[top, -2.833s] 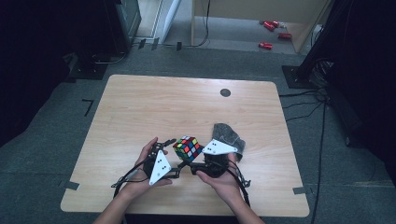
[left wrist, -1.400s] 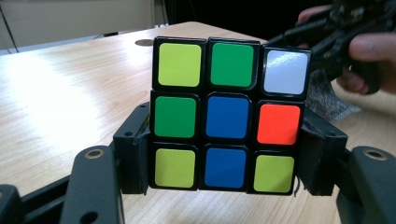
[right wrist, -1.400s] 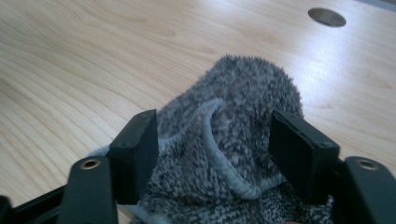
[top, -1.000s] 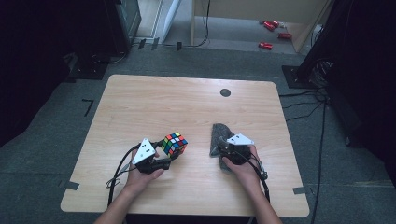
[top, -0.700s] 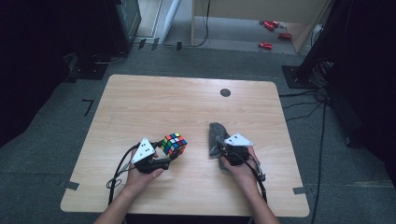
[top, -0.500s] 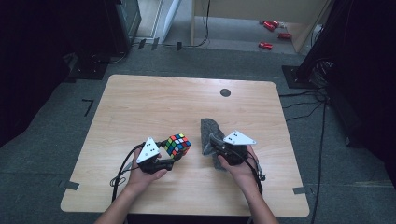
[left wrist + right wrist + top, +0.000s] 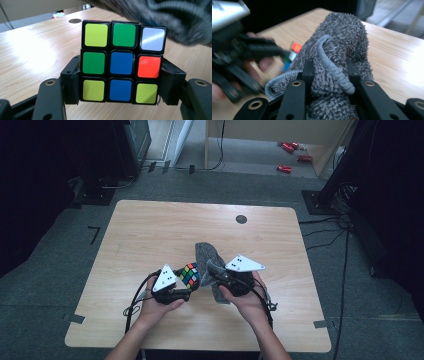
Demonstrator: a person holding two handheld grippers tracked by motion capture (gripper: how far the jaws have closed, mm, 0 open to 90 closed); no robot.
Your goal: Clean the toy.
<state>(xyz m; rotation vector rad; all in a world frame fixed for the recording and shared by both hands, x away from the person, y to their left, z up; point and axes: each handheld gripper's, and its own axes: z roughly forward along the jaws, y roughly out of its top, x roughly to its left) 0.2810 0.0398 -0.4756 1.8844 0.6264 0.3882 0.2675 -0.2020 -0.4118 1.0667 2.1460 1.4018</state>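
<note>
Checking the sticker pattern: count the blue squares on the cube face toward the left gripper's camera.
2. On the cube, both sit in the middle column: centre square and bottom-middle square. Other faces are hidden here.

The high view looked forward and down over the whole desk (image 7: 150, 235); each tongs-mounted camera sat close, sharing the cube (image 7: 122, 61).

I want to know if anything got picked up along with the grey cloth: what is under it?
The right gripper holds the grey cloth bunched above bare table. Beside it the left gripper clamps the puzzle cube. The cloth's folds hide whatever might sit inside.
</note>
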